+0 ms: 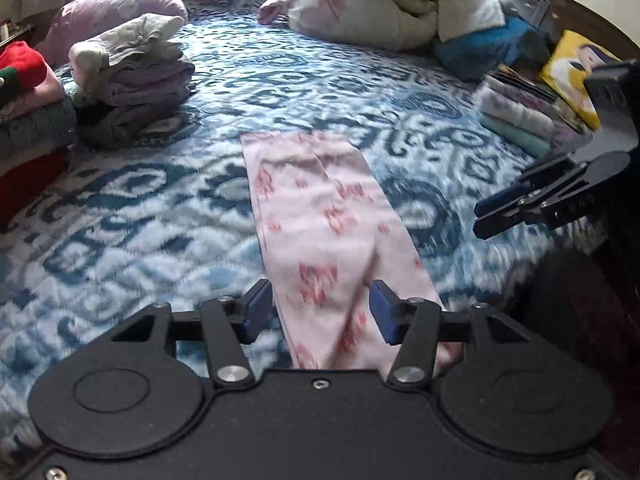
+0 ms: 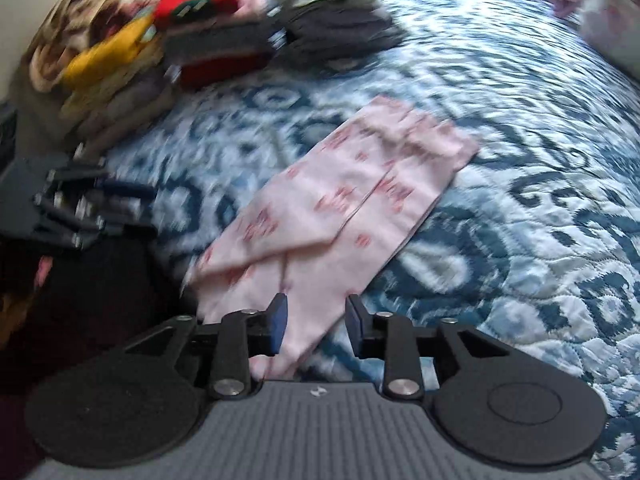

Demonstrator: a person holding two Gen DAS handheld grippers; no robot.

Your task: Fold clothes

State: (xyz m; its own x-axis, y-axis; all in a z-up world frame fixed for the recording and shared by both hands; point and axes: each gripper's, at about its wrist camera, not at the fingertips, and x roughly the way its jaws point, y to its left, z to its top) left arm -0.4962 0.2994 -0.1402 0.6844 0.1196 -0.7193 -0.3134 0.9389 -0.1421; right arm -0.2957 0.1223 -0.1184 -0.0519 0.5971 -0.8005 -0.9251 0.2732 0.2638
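A pair of pink trousers with red print (image 1: 324,224) lies folded lengthwise on the blue-and-white patterned bedspread (image 1: 160,208); it also shows in the right wrist view (image 2: 352,208). My left gripper (image 1: 320,308) is open just above the near end of the trousers, jaws either side of the cloth. My right gripper (image 2: 316,316) is open over the near end too. The right gripper shows at the right of the left wrist view (image 1: 516,208); the left gripper shows blurred at the left of the right wrist view (image 2: 100,208).
Stacks of folded clothes (image 1: 132,80) stand at the left of the bed, more folded items (image 1: 516,116) at the right. Pillows and bedding (image 1: 380,4) lie at the far end. The bed's near edge (image 1: 580,300) drops off at the right.
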